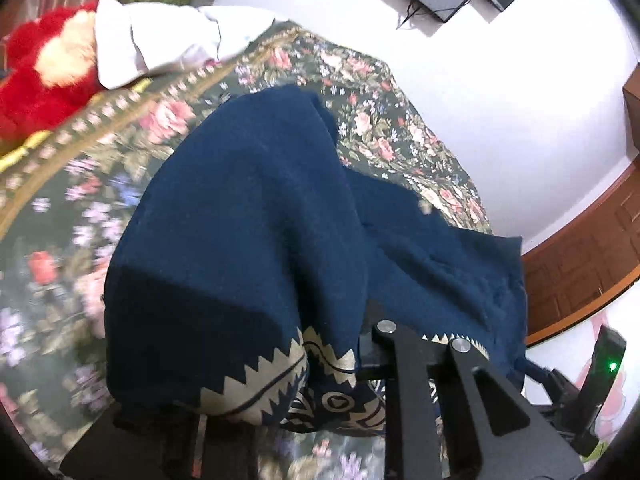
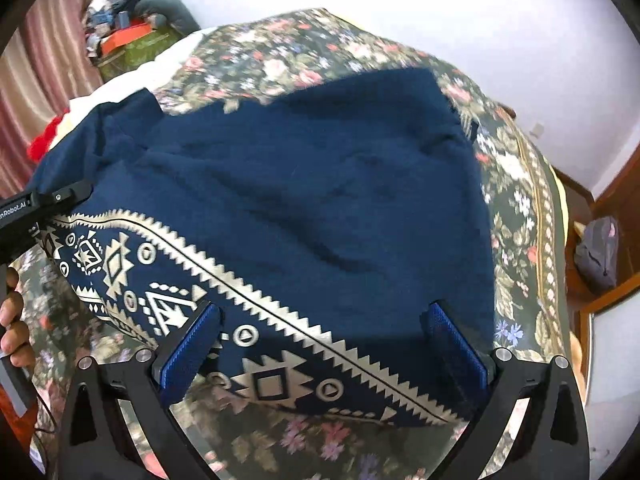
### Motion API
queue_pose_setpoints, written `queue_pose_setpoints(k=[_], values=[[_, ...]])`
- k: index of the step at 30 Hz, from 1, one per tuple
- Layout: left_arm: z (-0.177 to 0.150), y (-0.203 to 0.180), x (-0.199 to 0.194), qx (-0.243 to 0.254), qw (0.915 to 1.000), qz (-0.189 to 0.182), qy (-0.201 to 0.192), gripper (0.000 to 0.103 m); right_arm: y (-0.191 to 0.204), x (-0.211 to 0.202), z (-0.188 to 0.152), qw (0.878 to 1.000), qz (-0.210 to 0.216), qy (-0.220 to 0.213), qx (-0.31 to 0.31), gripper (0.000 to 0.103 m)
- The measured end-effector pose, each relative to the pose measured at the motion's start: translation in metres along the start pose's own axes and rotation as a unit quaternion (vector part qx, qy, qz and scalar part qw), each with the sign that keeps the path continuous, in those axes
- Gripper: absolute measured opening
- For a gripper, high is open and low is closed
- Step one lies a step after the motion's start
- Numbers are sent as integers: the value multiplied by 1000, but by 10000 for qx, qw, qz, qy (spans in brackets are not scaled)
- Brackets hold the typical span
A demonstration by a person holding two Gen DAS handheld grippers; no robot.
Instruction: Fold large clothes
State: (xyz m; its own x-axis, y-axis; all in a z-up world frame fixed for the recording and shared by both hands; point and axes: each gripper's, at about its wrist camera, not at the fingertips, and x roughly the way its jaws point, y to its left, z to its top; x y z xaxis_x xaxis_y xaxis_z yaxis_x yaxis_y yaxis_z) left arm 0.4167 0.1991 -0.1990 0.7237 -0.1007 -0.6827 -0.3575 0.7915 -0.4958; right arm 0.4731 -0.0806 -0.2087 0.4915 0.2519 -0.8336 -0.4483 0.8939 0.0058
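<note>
Navy garment point(image 2: 320, 184) on floral bedspread point(image 2: 516, 208), left hand-held gripper point(image 1: 340, 364) pinching patterned hem point(image 1: 256, 380)

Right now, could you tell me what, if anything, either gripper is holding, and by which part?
The left gripper is shut on the navy garment at its patterned border edge. The right gripper stands open over that border, holding nothing.

Bright, flat daylight fills both my views, and the white wall point(image 1: 500, 100) blows out to near glare. The navy cloth point(image 2: 320, 184) reads dark, its folds softly shadowed. The flowered bedspread point(image 1: 52, 248) smears with motion blur at the left. Fisheye bending curves every edge, and black corners ring both pictures.
</note>
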Motion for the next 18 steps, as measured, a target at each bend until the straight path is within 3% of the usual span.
queue_pose_setpoints(k=[8, 13, 16, 18], values=[[-8, 15, -56, 144, 9981, 555, -227, 20, 55, -31, 13, 9970, 436, -460, -434, 103], [-8, 18, -60, 279, 9972, 646, -256, 19, 95, 13, 11, 9960, 566, 34, -687, 103], [-8, 6, -60, 469, 9958, 725, -317, 19, 102, 40, 3, 9942, 771, 374, -643, 103], [-8, -9, -61, 679, 9942, 736, -395, 19, 99, 42, 1, 9939, 869, 377, -571, 103]])
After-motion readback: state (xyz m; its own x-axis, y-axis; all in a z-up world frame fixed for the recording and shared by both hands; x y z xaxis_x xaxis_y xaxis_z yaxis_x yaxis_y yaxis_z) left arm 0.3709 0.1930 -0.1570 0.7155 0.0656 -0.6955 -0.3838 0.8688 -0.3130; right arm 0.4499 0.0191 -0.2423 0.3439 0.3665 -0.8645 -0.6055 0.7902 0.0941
